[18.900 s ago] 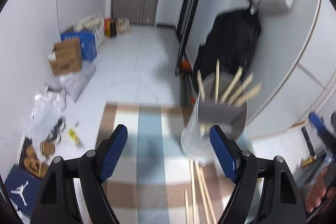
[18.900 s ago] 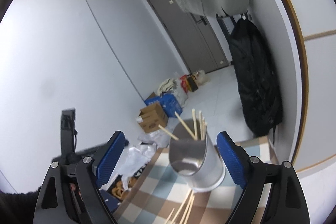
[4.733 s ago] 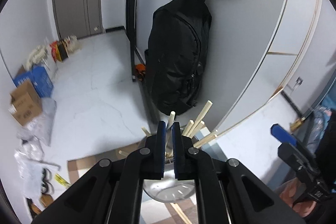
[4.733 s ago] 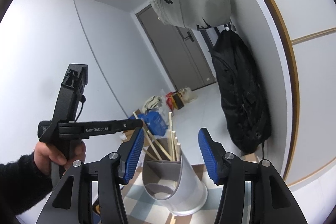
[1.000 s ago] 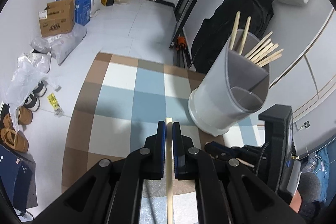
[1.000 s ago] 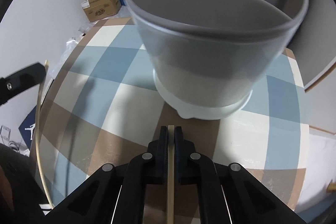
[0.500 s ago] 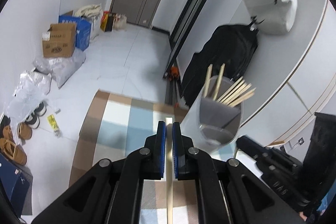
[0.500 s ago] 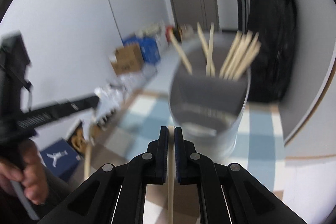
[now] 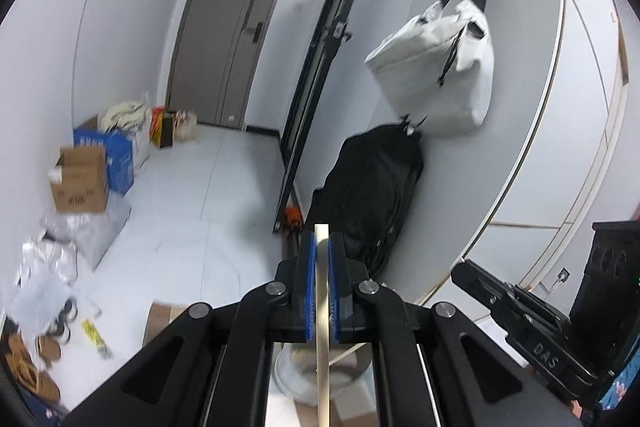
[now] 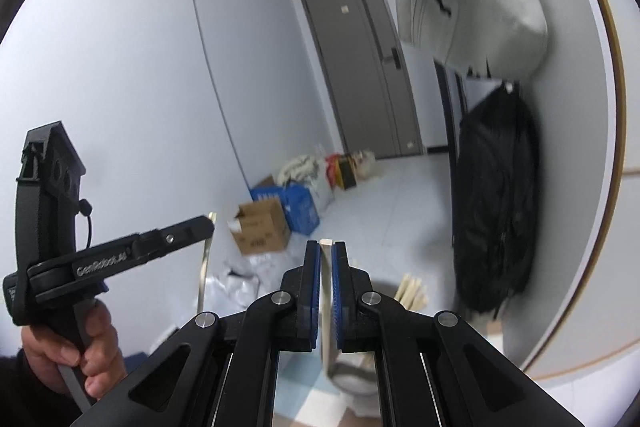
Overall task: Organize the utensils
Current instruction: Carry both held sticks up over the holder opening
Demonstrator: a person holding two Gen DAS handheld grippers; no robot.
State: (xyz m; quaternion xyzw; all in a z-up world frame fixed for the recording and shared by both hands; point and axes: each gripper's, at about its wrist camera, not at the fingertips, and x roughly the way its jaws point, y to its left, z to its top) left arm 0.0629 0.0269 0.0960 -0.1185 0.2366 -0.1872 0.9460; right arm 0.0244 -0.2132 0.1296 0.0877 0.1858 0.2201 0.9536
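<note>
Up close, the left tongs (image 9: 319, 255) pinch a pale wooden chopstick (image 9: 322, 327) between blue pads; its tip pokes just past them and its lower length runs out of the bottom edge. Beneath the tongs, the grey utensil holder (image 9: 320, 375) is mostly hidden. The right tongs (image 10: 328, 259) likewise clamp a second chopstick (image 10: 327, 307), blurred below the pads. Seen from the right wrist, the holder (image 10: 360, 383) sits low behind the tongs, with stick ends (image 10: 412, 289) poking up beside them. A hand (image 10: 76, 359) grips the left tool's handle. A black backpack (image 9: 372, 195) leans by the wall.
</note>
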